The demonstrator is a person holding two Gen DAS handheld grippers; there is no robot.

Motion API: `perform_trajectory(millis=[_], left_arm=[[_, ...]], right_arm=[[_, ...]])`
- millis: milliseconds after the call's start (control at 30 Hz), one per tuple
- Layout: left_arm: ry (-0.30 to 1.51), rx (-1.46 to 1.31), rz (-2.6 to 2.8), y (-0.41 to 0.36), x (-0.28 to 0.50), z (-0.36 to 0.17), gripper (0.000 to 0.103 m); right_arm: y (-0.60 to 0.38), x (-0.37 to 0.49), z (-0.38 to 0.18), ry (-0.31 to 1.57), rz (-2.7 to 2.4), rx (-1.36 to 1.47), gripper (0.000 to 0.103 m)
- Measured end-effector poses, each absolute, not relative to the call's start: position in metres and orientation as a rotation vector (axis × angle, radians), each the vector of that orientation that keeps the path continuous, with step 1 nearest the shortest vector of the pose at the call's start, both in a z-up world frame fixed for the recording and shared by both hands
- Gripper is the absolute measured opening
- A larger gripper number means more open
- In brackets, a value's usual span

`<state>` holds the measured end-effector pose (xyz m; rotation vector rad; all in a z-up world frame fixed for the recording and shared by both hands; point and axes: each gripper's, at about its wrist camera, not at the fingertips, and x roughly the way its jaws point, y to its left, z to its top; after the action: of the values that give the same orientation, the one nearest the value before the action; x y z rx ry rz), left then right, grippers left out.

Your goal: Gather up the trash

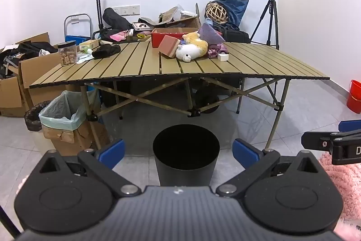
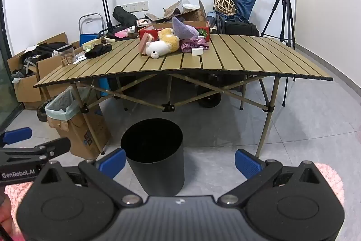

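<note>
you stand back from a slatted folding table [image 1: 140,60] with both tongs spread wide and empty. the left gripper [image 1: 178,150] frames a black bin [image 1: 186,157] on the grey floor just in front of the table; the right gripper [image 2: 180,159] sees the same bin a little to its left. to do this step well, probably pick one piece of rubbish first and bring one gripper up over the table edge, keeping the other clear. the bin is a plain dark cylinder, open on top, upright, its inside too dark to see into. on the table lie a black cloth [image 1: 106,51], a plush toy [image 1: 191,49] and a small white box [image 1: 223,57], well apart from the bin.
</note>
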<state>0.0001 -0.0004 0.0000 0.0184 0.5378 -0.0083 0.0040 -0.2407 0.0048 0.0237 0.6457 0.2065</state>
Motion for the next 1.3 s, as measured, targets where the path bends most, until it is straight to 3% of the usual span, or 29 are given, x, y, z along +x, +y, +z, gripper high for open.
perform_trajectory(millis=[1300], left_arm=[[0.535, 0.024, -0.01, -0.0022, 0.0006, -0.0012, 0.103]], right_arm=[[-0.2415, 0.0033, 0.0058, 0.653, 0.208, 0.025, 0.103]])
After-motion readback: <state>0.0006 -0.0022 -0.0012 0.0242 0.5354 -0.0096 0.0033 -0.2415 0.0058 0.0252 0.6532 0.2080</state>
